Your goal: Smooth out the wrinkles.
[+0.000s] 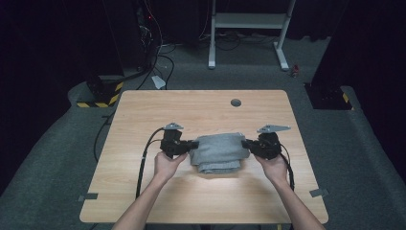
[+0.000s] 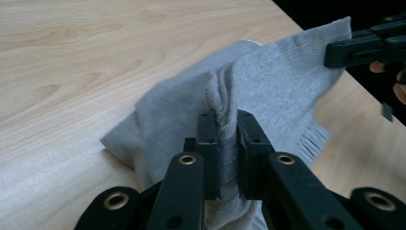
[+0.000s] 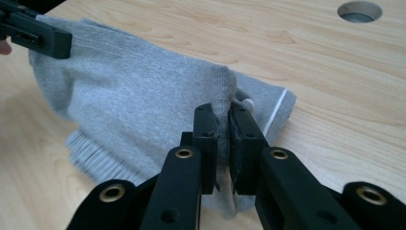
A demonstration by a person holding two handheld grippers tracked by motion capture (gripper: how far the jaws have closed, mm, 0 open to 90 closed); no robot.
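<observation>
A folded grey garment (image 1: 218,152) with a ribbed hem lies in the middle of the wooden table (image 1: 143,110). My left gripper (image 1: 193,144) is shut on a bunched fold at the garment's left edge; in the left gripper view the grey cloth (image 2: 268,91) is pinched between both pads, at my left gripper (image 2: 228,143). My right gripper (image 1: 245,143) is shut on the garment's right edge; in the right gripper view the stitched seam of the garment (image 3: 129,100) runs between the pads of my right gripper (image 3: 224,139). The top layer is lifted and stretched between the two grippers.
A round cable hole (image 1: 235,102) sits near the table's far edge. Beyond the table stand a white metal frame (image 1: 249,28) and cables on grey carpet. Tape marks (image 1: 319,192) lie at the front corners.
</observation>
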